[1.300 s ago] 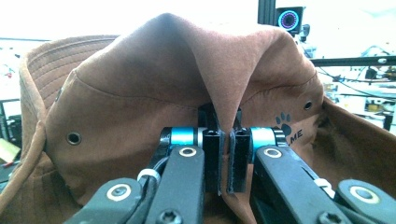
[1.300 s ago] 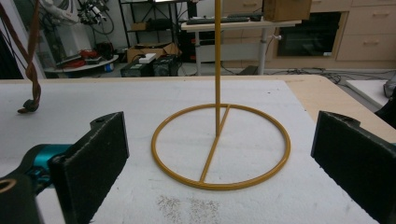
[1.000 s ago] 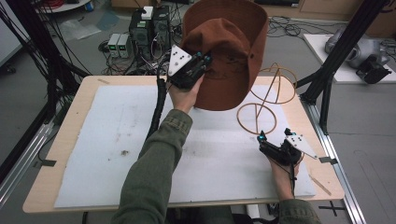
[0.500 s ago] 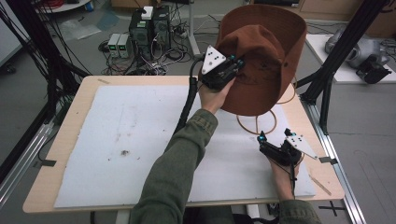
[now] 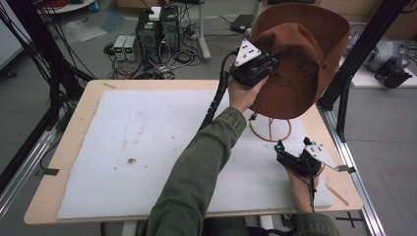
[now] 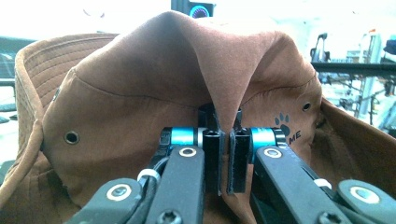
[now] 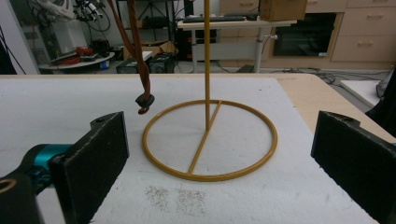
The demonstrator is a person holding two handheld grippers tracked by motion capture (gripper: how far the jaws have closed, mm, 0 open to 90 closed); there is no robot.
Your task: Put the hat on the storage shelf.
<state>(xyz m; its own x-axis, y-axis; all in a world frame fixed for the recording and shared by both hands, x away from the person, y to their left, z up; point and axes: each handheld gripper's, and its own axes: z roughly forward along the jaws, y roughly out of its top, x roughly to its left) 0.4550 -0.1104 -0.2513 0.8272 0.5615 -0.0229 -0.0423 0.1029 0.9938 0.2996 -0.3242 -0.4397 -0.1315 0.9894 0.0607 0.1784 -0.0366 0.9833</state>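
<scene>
A brown brimmed hat (image 5: 300, 64) hangs in the air over the back right of the table. My left gripper (image 5: 273, 63) is shut on a pinched fold of its crown. In the left gripper view the fold of the hat (image 6: 140, 93) rises between the closed pads of that gripper (image 6: 224, 135). Under the hat stands a yellow wire stand (image 5: 270, 132) with a ring base and an upright rod. My right gripper (image 5: 279, 147) rests open near the front right, pointing at the stand (image 7: 208, 177). The right gripper's (image 7: 222, 144) jaws are wide apart with nothing between them. The hat's cord (image 7: 142, 100) dangles beside the rod.
A white mat (image 5: 147, 147) covers the wooden table (image 5: 78, 128). A black frame post (image 5: 344, 83) rises at the table's right edge, close to the hat. Computers and cables (image 5: 157, 29) lie on the floor behind the table.
My left gripper has carried the hat to the right, and it now hangs over the wire stand. The right gripper has stayed where it was.
</scene>
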